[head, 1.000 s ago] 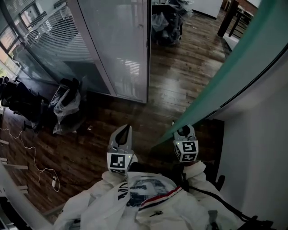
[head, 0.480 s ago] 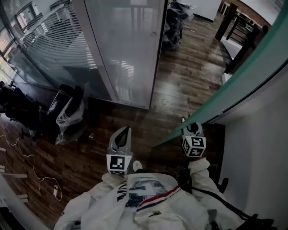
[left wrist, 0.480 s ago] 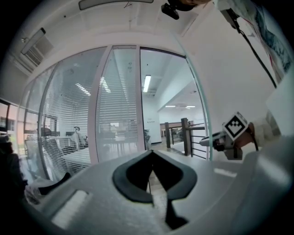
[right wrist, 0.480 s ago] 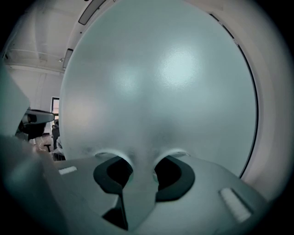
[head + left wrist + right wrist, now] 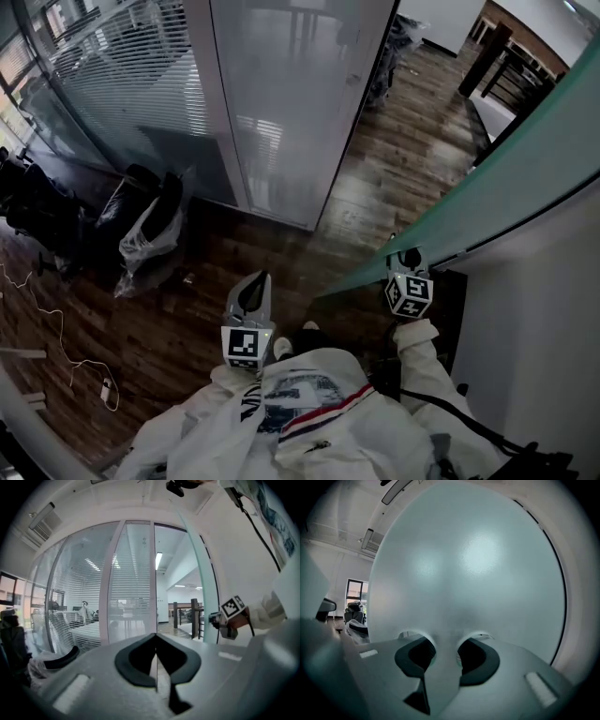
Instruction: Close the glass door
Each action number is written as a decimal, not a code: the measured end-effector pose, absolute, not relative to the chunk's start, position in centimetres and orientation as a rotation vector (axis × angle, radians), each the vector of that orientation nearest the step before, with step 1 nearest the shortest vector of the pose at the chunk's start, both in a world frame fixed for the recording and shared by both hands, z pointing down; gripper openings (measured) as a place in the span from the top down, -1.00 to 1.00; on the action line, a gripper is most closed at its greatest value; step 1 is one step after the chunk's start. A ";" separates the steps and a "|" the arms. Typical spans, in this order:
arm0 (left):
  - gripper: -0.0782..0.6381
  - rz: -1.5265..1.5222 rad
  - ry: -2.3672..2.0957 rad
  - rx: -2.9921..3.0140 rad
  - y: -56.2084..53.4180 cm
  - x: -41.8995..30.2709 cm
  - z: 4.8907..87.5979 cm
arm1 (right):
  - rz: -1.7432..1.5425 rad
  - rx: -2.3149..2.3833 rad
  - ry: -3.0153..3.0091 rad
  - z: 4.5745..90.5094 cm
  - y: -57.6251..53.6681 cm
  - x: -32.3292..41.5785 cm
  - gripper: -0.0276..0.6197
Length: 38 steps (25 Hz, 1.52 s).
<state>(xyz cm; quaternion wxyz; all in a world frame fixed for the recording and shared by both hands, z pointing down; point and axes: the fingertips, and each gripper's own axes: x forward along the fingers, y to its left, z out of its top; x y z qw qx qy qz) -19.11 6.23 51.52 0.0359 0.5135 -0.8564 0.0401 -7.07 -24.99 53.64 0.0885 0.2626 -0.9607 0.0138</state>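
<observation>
**Status: door closing, in progress.**

1. The glass door (image 5: 506,178), a frosted green-tinted leaf, stands open. It lies at a slant between the white wall (image 5: 539,309) behind it and the open passage of wooden floor (image 5: 394,159) in front of it.
2. The right gripper (image 5: 405,264) is at the door's free edge, on the side nearest the person. In the right gripper view the frosted leaf fills the frame and its edge runs down between the two pads (image 5: 474,657), which sit against it on either side. The jaws have just opened a little further, with the edge between them. The grip reads as a pinch on the door.
3. The left gripper (image 5: 253,292) is well clear of the door, on its passage side, and takes no part. Its fingertips (image 5: 137,660) are pressed together with nothing between them.
4. Across the passage from the door stands a fixed glass panel (image 5: 281,112). Beyond that runs a partition with blinds (image 5: 131,84).

**Done:** the door's edge is taken in the right gripper.

**Remaining, as judged:** most of the swing. A wide gap of floor shows between the door's free edge and the fixed glass panel. The leaf must travel across the passage until it lies in line with that panel. Only then should the pinch be released.
</observation>
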 end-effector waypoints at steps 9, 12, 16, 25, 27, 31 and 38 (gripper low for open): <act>0.79 0.142 -2.628 1.521 4.5 -24.7 52.8 | 0.025 0.863 -2.817 53.6 -27.6 -12.0 0.49; 0.79 0.162 -2.631 1.543 2.5 -27.4 52.2 | 0.023 0.897 -2.799 54.0 -28.3 -13.7 0.49; 0.79 0.192 -2.609 1.606 -1.3 -30.3 50.9 | 0.030 0.914 -2.798 53.7 -29.4 -16.2 0.49; 0.79 0.202 -2.573 1.672 -7.7 -33.2 51.1 | 0.082 0.928 -2.770 54.0 -32.5 -19.3 0.49; 0.79 0.199 -2.563 1.661 -8.5 -33.7 51.3 | 0.093 0.914 -2.763 54.1 -33.1 -20.0 0.49; 0.79 0.201 -2.558 1.644 -10.3 -35.1 51.3 | 0.117 0.902 -2.756 54.0 -34.5 -21.6 0.49; 0.79 0.225 -2.560 1.631 -13.6 -37.8 51.8 | 0.116 0.918 -2.749 54.0 -36.4 -24.5 0.51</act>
